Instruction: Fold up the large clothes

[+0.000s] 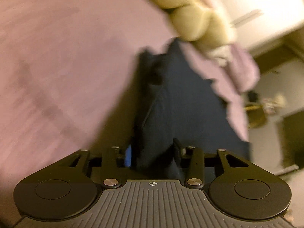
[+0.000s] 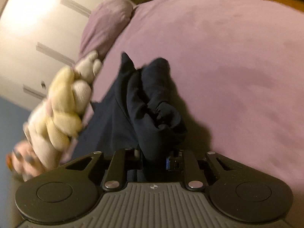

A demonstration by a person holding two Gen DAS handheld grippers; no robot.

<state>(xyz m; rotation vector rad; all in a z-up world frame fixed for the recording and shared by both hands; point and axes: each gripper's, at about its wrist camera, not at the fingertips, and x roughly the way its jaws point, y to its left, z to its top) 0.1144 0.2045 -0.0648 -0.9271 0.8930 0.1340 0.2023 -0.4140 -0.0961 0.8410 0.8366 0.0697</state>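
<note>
A dark navy garment (image 1: 180,95) hangs stretched over the purple bed (image 1: 57,57), its edge raised off the sheet. In the left wrist view my left gripper (image 1: 153,152) is shut on a thick fold of it, and the cloth fills the gap between the fingers (image 1: 177,148). The right wrist view shows the same garment (image 2: 152,98) bunched in a crumpled roll. My right gripper (image 2: 153,157) is shut on that bunch, and a blue pad (image 2: 167,163) shows beside the cloth. Both views are blurred.
A cream braided cushion (image 1: 190,15) (image 2: 62,110) lies at the bed's edge beside the garment, next to a purple pillow (image 2: 108,20). White wardrobe doors (image 2: 38,28) stand beyond it. Wide purple sheet (image 2: 228,57) spreads to the right.
</note>
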